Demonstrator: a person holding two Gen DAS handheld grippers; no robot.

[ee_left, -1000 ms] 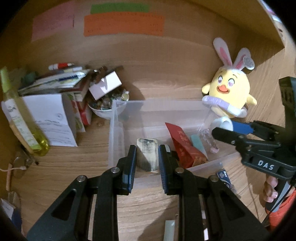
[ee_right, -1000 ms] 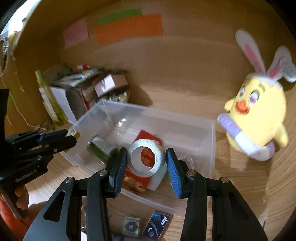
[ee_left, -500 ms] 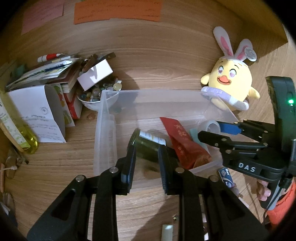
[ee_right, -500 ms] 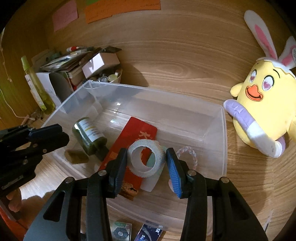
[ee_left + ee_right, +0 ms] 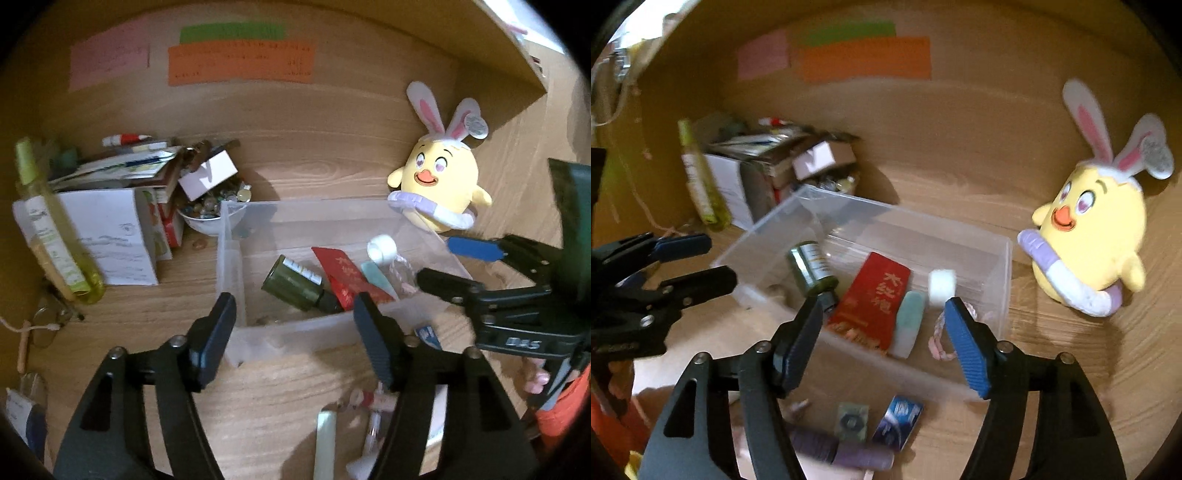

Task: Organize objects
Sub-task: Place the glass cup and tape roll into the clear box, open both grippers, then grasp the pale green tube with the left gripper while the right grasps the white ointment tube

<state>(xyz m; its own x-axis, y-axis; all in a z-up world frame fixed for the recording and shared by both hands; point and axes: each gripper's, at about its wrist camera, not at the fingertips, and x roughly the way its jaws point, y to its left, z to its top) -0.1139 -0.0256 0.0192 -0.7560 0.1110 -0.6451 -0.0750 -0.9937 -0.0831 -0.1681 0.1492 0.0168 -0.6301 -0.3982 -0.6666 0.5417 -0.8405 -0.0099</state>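
Observation:
A clear plastic bin (image 5: 231, 258) (image 5: 1004, 266) sits on the wooden desk. Inside lie a dark green bottle (image 5: 295, 286) (image 5: 812, 267), a red packet (image 5: 349, 277) (image 5: 875, 299), a pale teal piece (image 5: 908, 321), a pink cord (image 5: 940, 338) and a white tape roll (image 5: 382, 248) (image 5: 942, 287), blurred. My left gripper (image 5: 295, 332) is open and empty just before the bin's near wall. My right gripper (image 5: 884, 341) is open and empty above the bin's near edge; it also shows in the left wrist view (image 5: 448, 264).
A yellow bunny-eared plush (image 5: 437, 188) (image 5: 1089, 229) stands right of the bin. Papers, boxes, a bowl of small items (image 5: 212, 210) and a yellow-green bottle (image 5: 48, 229) crowd the left. Small packets (image 5: 897, 422), a purple tube (image 5: 846, 450) and a pale stick (image 5: 325, 443) lie in front.
Both grippers opened. The left let go of the green bottle, the right let go of the tape roll; both now are in the bin. Both grippers pulled back.

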